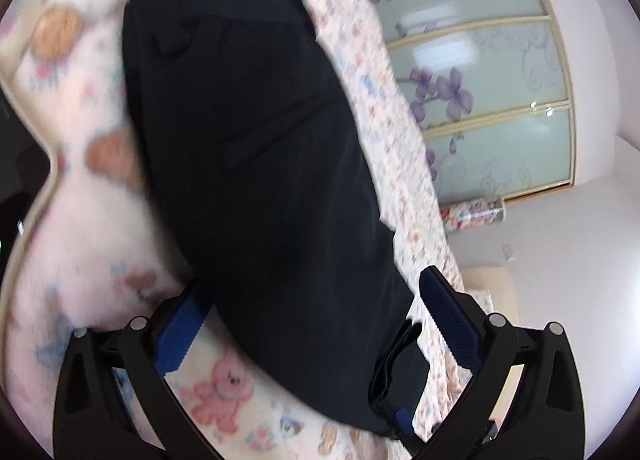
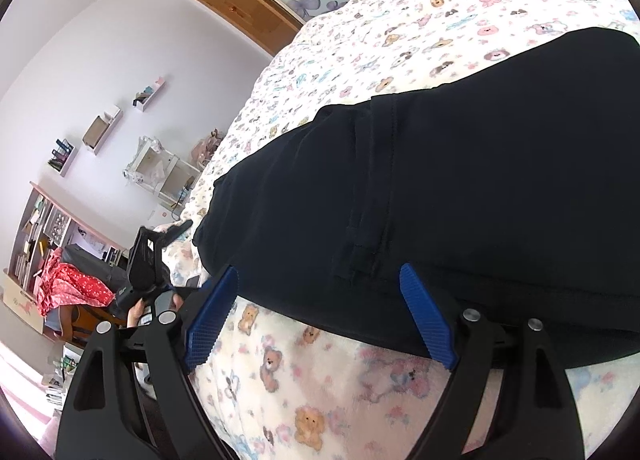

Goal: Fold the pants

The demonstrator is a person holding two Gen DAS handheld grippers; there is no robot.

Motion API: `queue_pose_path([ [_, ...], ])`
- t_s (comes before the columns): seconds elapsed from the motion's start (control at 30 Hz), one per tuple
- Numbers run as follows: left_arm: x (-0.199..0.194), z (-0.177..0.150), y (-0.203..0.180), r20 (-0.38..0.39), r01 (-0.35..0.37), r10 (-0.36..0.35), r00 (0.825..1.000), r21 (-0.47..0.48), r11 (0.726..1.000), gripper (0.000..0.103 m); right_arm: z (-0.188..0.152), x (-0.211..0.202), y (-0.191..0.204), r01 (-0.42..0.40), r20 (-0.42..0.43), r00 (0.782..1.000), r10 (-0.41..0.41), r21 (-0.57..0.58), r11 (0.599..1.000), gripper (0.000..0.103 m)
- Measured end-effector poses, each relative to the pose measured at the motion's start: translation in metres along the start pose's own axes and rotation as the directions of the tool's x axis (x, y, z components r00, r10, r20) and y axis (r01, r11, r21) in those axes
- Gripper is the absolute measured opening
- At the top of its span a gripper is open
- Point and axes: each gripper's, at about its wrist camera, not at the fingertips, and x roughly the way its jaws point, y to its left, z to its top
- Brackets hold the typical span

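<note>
Black pants (image 1: 256, 164) lie on a bed with a bear-print blanket (image 1: 80, 188). In the left wrist view, blurred by motion, my left gripper (image 1: 316, 300) is open, its blue-padded fingers (image 1: 448, 316) standing on either side of the pants' near end. In the right wrist view the pants (image 2: 460, 188) show a stitched seam and a folded edge. My right gripper (image 2: 320, 292) is open with its blue fingers (image 2: 428, 316) at the pants' near edge, over the blanket (image 2: 300, 400). The left gripper also shows at the left of that view (image 2: 148, 264).
A wardrobe with frosted glass doors and purple flowers (image 1: 480, 100) stands beyond the bed. Wall shelves (image 2: 100, 132), a cluttered bookcase (image 2: 36, 236) and a red cloth (image 2: 72, 292) are at the left of the right wrist view.
</note>
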Motion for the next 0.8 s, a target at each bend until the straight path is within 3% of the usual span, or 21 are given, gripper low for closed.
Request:
queue_pose_path([
  [0.1, -0.008, -0.004, -0.02, 0.121, -0.089, 0.073, 0.99, 0.135, 0.987, 0.095, -0.001, 0.002, 0.001, 0.001, -0.008, 1.0, -0.001, -0.011, 1.0, 0.085],
  [0.17, -0.008, -0.004, -0.023, 0.131, -0.091, 0.072, 0.989, 0.149, 0.985, 0.095, -0.002, 0.003, 0.0, 0.012, -0.012, 1.0, -0.012, -0.015, 1.0, 0.085],
  [0.27, -0.006, 0.002, -0.015, 0.128, -0.075, 0.06, 0.99, 0.114, 0.991, 0.091, -0.003, 0.003, -0.001, 0.019, -0.013, 1.0, -0.019, -0.014, 1.0, 0.085],
  [0.43, -0.001, 0.025, 0.014, 0.133, -0.055, 0.054, 0.99, 0.004, 0.998, 0.066, -0.006, 0.0, -0.001, 0.027, -0.01, 1.0, -0.027, -0.028, 0.999, 0.085],
  [0.63, 0.007, 0.038, 0.025, 0.165, -0.031, 0.041, 0.985, -0.061, 0.998, 0.051, -0.008, 0.003, -0.002, 0.045, -0.019, 0.999, -0.046, -0.045, 0.998, 0.085],
  [0.73, 0.011, 0.042, 0.032, 0.171, -0.027, 0.041, 0.984, -0.087, 0.996, 0.034, -0.009, 0.001, -0.004, 0.047, -0.012, 0.999, -0.048, -0.036, 0.998, 0.085],
  [0.8, 0.008, 0.042, 0.035, 0.186, -0.025, 0.046, 0.981, -0.109, 0.994, 0.027, -0.008, -0.002, -0.006, 0.049, -0.004, 0.999, -0.049, -0.027, 0.998, 0.085],
])
